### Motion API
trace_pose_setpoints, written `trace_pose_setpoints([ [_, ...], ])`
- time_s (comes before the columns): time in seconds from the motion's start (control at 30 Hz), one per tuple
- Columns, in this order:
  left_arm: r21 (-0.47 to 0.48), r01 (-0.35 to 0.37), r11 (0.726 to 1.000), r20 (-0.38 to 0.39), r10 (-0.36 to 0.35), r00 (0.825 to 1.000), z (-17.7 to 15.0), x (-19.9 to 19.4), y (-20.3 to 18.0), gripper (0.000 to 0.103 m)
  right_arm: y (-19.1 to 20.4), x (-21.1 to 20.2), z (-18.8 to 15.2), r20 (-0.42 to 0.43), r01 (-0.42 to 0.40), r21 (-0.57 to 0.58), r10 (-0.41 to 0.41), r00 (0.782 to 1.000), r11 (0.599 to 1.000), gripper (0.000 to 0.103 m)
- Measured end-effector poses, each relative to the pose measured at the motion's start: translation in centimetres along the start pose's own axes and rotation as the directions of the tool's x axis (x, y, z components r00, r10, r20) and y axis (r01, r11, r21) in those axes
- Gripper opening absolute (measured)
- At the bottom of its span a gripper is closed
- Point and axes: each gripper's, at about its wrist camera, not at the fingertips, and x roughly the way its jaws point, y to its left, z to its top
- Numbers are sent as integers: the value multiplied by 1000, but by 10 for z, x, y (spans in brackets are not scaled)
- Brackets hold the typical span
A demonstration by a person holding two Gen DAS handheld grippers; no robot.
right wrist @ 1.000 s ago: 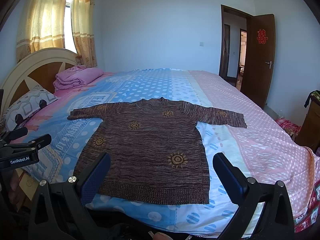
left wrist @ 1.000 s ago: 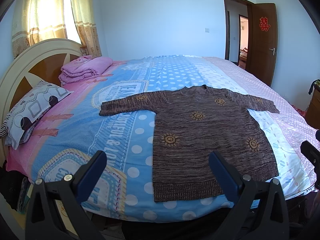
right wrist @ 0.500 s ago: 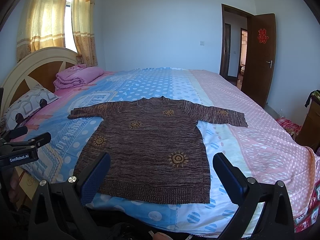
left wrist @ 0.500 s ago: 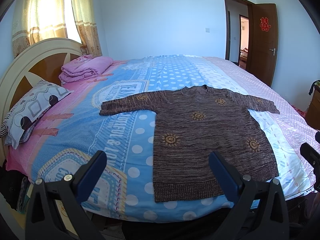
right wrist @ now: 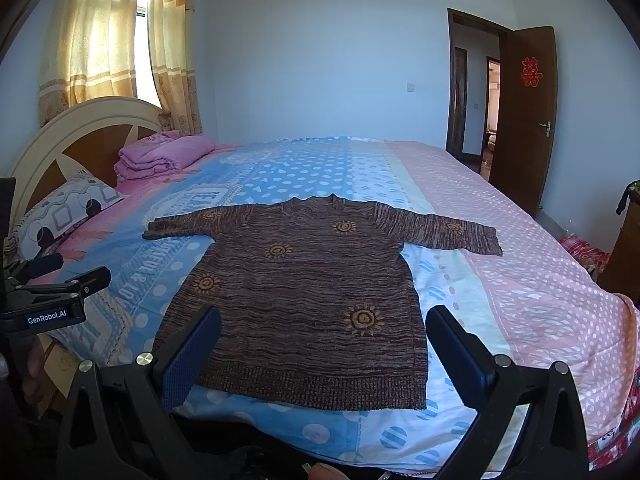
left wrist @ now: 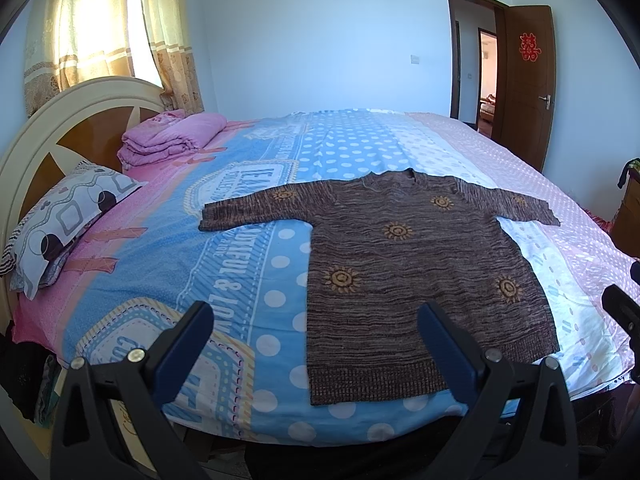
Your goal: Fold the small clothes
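A brown knit sweater (left wrist: 416,264) with orange sun motifs lies flat on the bed, sleeves spread to both sides, hem toward me. It also shows in the right wrist view (right wrist: 308,292). My left gripper (left wrist: 316,320) is open and empty, held off the bed's near edge, left of the hem. My right gripper (right wrist: 324,324) is open and empty, just short of the hem. The left gripper also shows at the left edge of the right wrist view (right wrist: 56,284).
The bed (left wrist: 248,264) has a blue, pink and white patterned cover. A folded pink blanket (left wrist: 172,136) and a patterned pillow (left wrist: 60,224) lie by the headboard (left wrist: 68,120). An open brown door (left wrist: 528,84) stands at the right.
Both views have shifted only slightly. The sweater has not moved and both grippers stay open.
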Motion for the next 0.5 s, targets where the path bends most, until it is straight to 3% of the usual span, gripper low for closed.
trace_pose_setpoints([
  [0.2,18,-12,1000,3,12,1000,-1,7,-4,103,2,10,-2,-2,-59,-29,59,998,998,102],
  [0.5,66,-80,995,-34,83,996,6,61,-5,103,-38,65,8,-39,41,4,-41,998,999,102],
])
